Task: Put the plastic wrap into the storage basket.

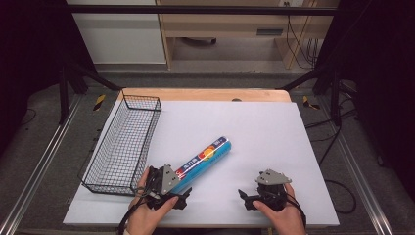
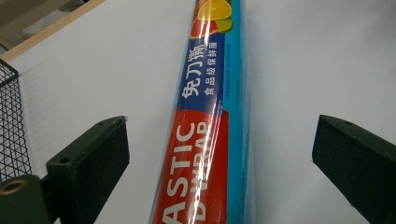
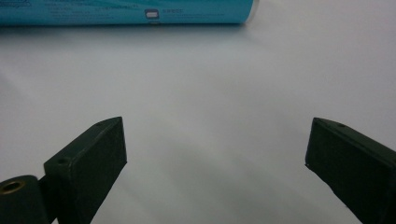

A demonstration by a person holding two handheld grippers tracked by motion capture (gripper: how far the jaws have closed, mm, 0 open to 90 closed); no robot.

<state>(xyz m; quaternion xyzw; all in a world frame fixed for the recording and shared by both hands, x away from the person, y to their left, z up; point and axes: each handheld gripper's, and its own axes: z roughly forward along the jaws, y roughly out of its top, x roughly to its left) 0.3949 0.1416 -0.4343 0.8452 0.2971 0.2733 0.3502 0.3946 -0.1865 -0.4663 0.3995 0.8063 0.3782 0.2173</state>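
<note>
plastic wrap roll (image 1: 204, 159) lying flat on the white worktop (image 1: 264, 132), a little left of centre, slanting from near-left up to far-right. blue and red label with an orange fruit print toward the far end; "plastic wrap" readable in the left gripper view on the roll (image 2: 210, 126). near end of the roll running in between the jaws of the left tongs (image 1: 177, 195), seen from above at the lower left. in the left gripper view, both black jaws spread wide, one on each side of the roll, clear worktop showing between each pad and the wrapper, so straddling without pressing. left hand (image 1: 149, 208) wrapped round the tool, cable trailing off the worktop's near edge.

right tongs (image 1: 247, 198) well apart from the roll, low at the right near edge, held in the right hand (image 1: 279, 213). jaws there also spread wide with bare white worktop between them; roll's turquoise side (image 3: 126, 11) lying across the top of the right gripper view.

black wire basket (image 1: 122, 144) standing along the left edge of the worktop, just beside the left tongs, near the roll yet apart from it. strip of wooden edge (image 1: 205, 94) at the far side.
</note>
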